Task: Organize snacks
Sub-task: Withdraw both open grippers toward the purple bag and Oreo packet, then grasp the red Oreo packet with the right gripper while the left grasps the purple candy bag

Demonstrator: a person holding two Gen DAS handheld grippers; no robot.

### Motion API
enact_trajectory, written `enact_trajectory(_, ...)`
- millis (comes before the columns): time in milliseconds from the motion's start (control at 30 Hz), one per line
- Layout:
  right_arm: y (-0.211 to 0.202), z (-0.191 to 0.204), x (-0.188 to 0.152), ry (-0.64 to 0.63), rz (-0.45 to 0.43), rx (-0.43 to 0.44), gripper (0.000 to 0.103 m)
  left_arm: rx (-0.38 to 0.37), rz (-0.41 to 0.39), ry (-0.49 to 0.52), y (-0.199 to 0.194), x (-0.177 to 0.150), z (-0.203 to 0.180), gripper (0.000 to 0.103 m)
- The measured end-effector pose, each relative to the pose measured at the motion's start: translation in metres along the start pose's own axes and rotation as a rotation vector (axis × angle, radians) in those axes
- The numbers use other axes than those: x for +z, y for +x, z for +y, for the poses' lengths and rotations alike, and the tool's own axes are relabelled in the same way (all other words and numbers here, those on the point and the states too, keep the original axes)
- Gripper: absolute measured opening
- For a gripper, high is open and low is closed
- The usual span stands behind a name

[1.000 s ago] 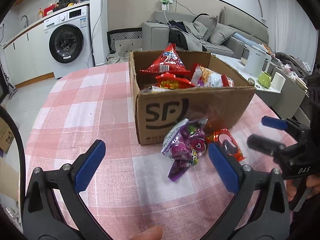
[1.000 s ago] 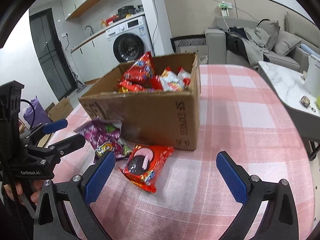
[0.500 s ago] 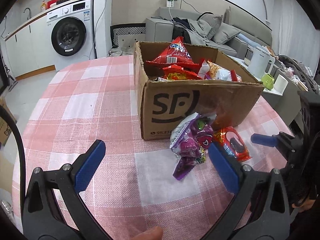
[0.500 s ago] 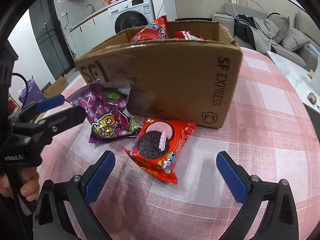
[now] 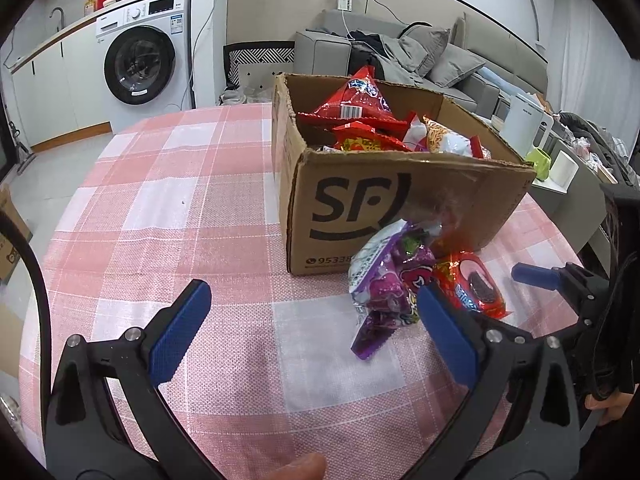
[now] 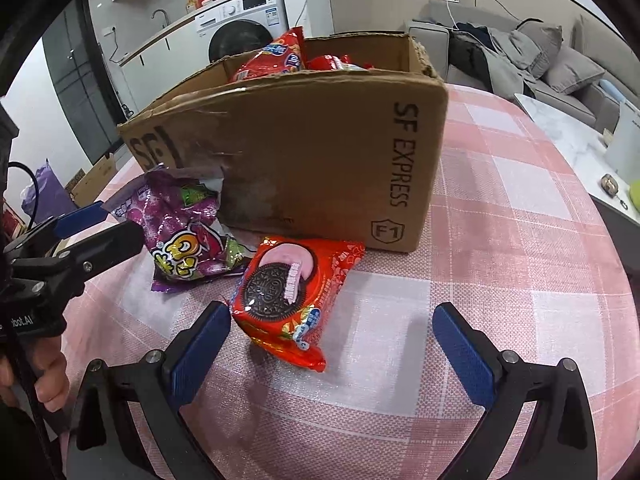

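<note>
A brown SF cardboard box (image 5: 400, 208) (image 6: 320, 148) stands on the pink checked tablecloth, holding several red snack bags (image 5: 356, 108). In front of it lie a purple candy bag (image 5: 386, 284) (image 6: 184, 232) and a red Oreo pack (image 5: 468, 284) (image 6: 292, 292). My left gripper (image 5: 312, 328) is open and empty, low over the cloth, its right finger beside the purple bag. My right gripper (image 6: 332, 348) is open and empty, with the Oreo pack just ahead between its fingers, nearer the left one. Each gripper shows in the other's view (image 6: 76, 236) (image 5: 560, 284).
The round table's edge curves close on the right (image 6: 616, 240). A side table with a white kettle (image 5: 524, 124) and green cup stands beyond it. A washing machine (image 5: 140, 60) and a grey sofa (image 5: 420, 52) are behind.
Both grippers have moved forward and lower toward the two packs on the cloth. The Oreo pack now sits between my right gripper's fingers. Both stay open.
</note>
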State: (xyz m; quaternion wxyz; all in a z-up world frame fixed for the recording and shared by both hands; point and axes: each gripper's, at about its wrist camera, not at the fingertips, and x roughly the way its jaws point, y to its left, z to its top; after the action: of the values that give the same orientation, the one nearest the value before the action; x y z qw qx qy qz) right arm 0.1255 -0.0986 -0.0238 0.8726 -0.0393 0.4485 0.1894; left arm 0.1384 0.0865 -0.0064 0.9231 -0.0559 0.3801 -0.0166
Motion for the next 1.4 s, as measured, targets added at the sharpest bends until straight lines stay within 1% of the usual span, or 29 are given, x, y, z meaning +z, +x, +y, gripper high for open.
enact_trajectory(100, 0.000, 0.006, 0.001, -0.023, -0.004, 0.011, 0.103, -0.001, 0.004, 0.006, 0.002, -0.001, -0.002, 0.102)
enact_trajectory(200, 0.002, 0.010, 0.005, -0.037, -0.011, 0.016, 0.098, 0.001, 0.007, 0.009, 0.003, -0.001, -0.003, 0.102)
enact_trajectory(333, 0.006, 0.014, 0.008, -0.055, 0.005, 0.026, 0.080, 0.001, 0.007, 0.008, 0.004, -0.002, -0.003, 0.102)
enact_trajectory(400, 0.007, 0.015, 0.007, -0.058, 0.013, 0.043, 0.075, 0.001, 0.012, 0.007, 0.004, -0.002, -0.003, 0.102)
enact_trajectory(433, 0.007, 0.016, 0.007, -0.065, 0.012, 0.043, 0.071, 0.000, 0.014, 0.006, 0.005, -0.003, -0.003, 0.102)
enact_trajectory(467, 0.006, 0.017, 0.007, -0.075, 0.009, 0.040, 0.063, -0.001, 0.018, 0.006, 0.005, -0.003, -0.003, 0.102)
enact_trajectory(533, 0.005, 0.020, 0.006, -0.084, 0.005, 0.051, 0.056, -0.003, 0.022, 0.005, 0.006, -0.004, -0.003, 0.102)
enact_trajectory(600, 0.004, 0.023, 0.003, -0.092, 0.003, 0.048, 0.055, -0.006, 0.024, 0.006, 0.007, -0.004, -0.003, 0.102)
enact_trajectory(667, 0.003, 0.026, 0.001, -0.098, 0.000, 0.050, 0.050, -0.006, 0.025, 0.007, 0.008, -0.004, -0.003, 0.102)
enact_trajectory(733, 0.000, 0.026, 0.001, -0.094, -0.001, 0.073, 0.047, -0.008, 0.026, 0.008, 0.009, -0.004, -0.003, 0.102)
enact_trajectory(900, -0.007, 0.024, 0.000, -0.103, -0.020, 0.094, 0.045, -0.013, 0.031, 0.007, 0.012, -0.005, -0.002, 0.102)
enact_trajectory(1000, -0.017, 0.024, -0.007, -0.103, -0.029, 0.104, 0.045, -0.023, 0.030, 0.002, 0.012, -0.005, -0.003, 0.102)
enact_trajectory(1100, -0.026, 0.020, -0.016, -0.095, -0.041, 0.100, 0.045, -0.047, 0.036, -0.015, 0.013, -0.005, -0.003, 0.102)
enact_trajectory(1200, -0.031, 0.013, -0.017, -0.079, -0.043, 0.088, 0.045, -0.069, 0.049, -0.037, 0.018, -0.004, -0.005, 0.101)
enact_trajectory(1233, -0.031, 0.009, -0.016, -0.074, -0.043, 0.086, 0.045, -0.077, 0.054, -0.034, 0.020, -0.004, -0.007, 0.099)
enact_trajectory(1300, -0.033, 0.005, -0.018, -0.066, -0.046, 0.080, 0.045, -0.086, 0.069, -0.018, 0.023, -0.004, -0.012, 0.089)
enact_trajectory(1333, -0.034, 0.003, -0.017, -0.063, -0.048, 0.079, 0.045, -0.092, 0.078, -0.010, 0.026, -0.004, -0.014, 0.086)
enact_trajectory(1400, -0.035, 0.000, -0.017, -0.060, -0.050, 0.077, 0.045, -0.106, 0.090, -0.007, 0.030, -0.005, -0.017, 0.077)
